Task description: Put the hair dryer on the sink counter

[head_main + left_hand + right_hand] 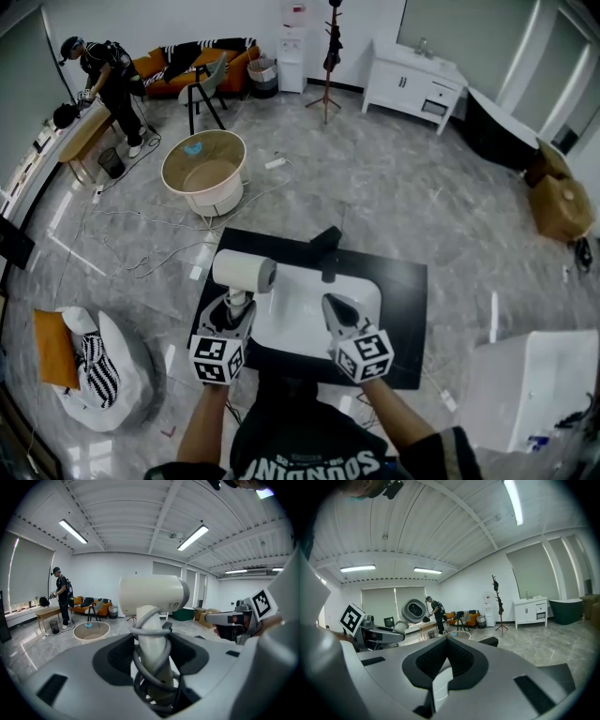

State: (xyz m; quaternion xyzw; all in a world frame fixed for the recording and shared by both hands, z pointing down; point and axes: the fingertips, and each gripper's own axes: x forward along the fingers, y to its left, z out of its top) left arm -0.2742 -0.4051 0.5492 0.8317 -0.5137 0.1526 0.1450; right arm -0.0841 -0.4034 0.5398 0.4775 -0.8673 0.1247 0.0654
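Note:
A white hair dryer [244, 272] with its grey cord wound round the handle stands upright in my left gripper [232, 307], which is shut on that handle. In the left gripper view the hair dryer [150, 595] fills the middle, its handle clamped in my left gripper [151, 644]. It hangs over the left part of the sink counter [403, 281], a black top with a white basin [300, 323] and a black faucet [326, 248]. My right gripper [337, 307] hovers over the basin, shut and empty; the right gripper view shows my right gripper [446, 641] with its tips together.
A round beige tub [203, 169] and loose cables lie on the floor beyond the counter. A white vanity cabinet [412, 84], a coat stand [330, 56], an orange sofa [187, 61] and a person [108, 80] are at the back. A white box [534, 384] stands at right.

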